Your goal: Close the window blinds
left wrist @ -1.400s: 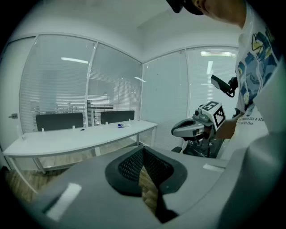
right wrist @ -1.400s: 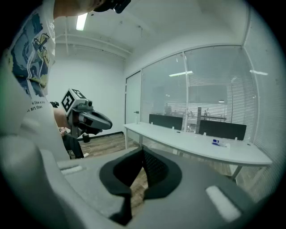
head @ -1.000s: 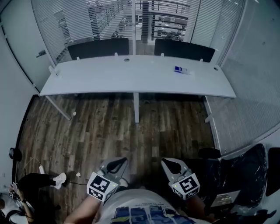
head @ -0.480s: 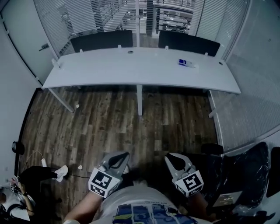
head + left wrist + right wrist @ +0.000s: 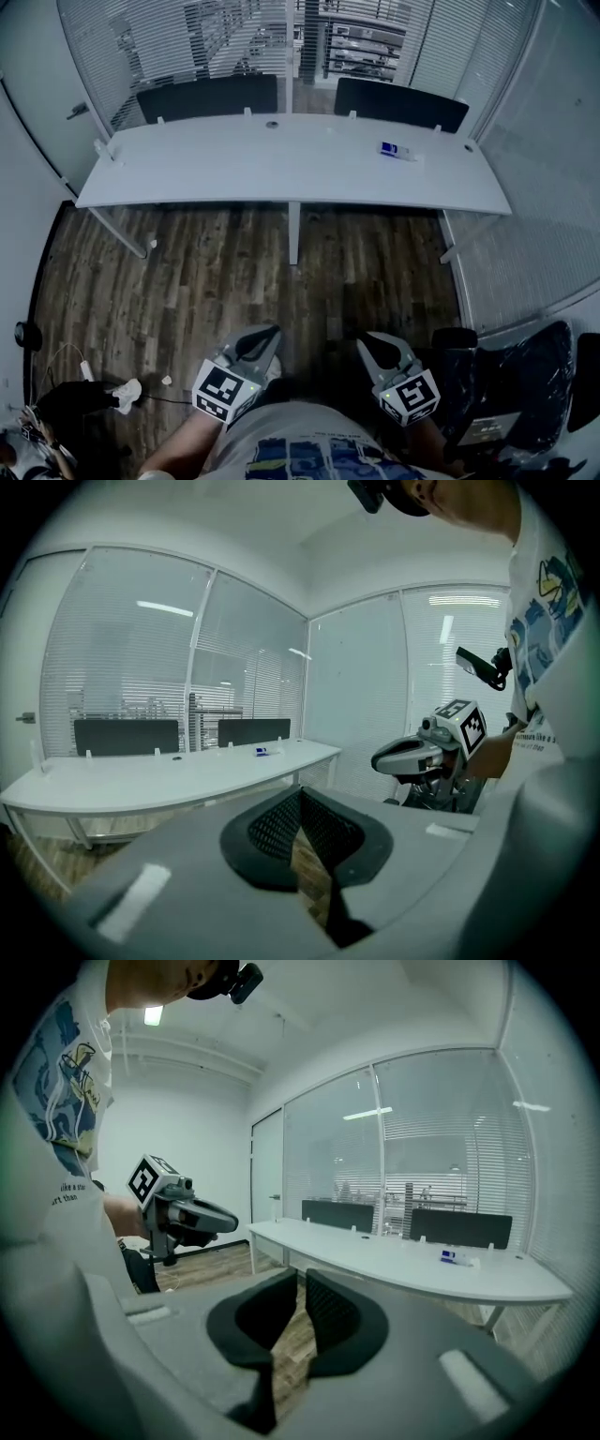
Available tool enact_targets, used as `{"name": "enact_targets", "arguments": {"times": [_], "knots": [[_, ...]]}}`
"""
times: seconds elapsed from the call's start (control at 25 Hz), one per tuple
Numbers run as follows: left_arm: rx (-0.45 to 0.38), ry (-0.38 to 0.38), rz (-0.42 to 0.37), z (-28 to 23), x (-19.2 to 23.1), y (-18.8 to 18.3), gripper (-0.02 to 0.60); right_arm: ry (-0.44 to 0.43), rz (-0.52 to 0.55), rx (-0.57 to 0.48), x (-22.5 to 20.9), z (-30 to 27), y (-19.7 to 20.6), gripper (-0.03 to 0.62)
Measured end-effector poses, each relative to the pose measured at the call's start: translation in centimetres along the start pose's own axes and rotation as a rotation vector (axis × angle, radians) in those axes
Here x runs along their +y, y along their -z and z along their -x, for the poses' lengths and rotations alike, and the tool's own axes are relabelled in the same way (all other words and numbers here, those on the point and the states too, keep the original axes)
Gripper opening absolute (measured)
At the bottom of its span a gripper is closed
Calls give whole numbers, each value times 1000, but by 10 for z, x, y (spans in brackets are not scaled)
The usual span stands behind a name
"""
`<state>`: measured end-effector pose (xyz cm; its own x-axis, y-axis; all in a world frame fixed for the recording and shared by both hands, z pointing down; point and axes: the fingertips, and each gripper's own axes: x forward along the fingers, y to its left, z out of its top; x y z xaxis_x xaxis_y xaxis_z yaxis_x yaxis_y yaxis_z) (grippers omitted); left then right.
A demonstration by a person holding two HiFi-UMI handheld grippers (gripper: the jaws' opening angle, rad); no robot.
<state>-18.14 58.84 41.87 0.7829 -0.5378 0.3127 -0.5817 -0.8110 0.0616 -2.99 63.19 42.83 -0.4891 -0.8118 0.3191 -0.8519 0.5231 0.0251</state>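
A long white desk point(image 5: 234, 173) stands well ahead of the left tongs point(image 5: 262, 337) and right tongs point(image 5: 372, 343). On it lies a small blue-and-white item point(image 5: 394, 150) (print unreadable), ahead and right.

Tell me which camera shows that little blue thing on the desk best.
The head view: it looks down on the blue thing, lying clear on the desk, right of middle. Both gripper views catch it only as a tiny distant speck.

Desk point(image 5: 234, 171) before blinds point(image 5: 169, 47), small box point(image 5: 394, 150) on it (right side)
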Motion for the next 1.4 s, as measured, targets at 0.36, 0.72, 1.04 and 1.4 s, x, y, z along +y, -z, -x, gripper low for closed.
{"name": "enact_targets", "arguments": {"times": [0.36,0.72,1.04,1.4], "knots": [[-2,24,-40,-22,97,-17,5,26,24,-2,-18,-95,-41,20],[-16,26,-33,-63,149,-23,5,-7,19,5,-35,-156,-55,19],[5,-17,-2,-129,187,-47,5,-72,16,7,-106,-205,-75,20],[-26,-68,-12,-218,212,-86,5,-112,38,-33,-208,-244,-87,20]]}}
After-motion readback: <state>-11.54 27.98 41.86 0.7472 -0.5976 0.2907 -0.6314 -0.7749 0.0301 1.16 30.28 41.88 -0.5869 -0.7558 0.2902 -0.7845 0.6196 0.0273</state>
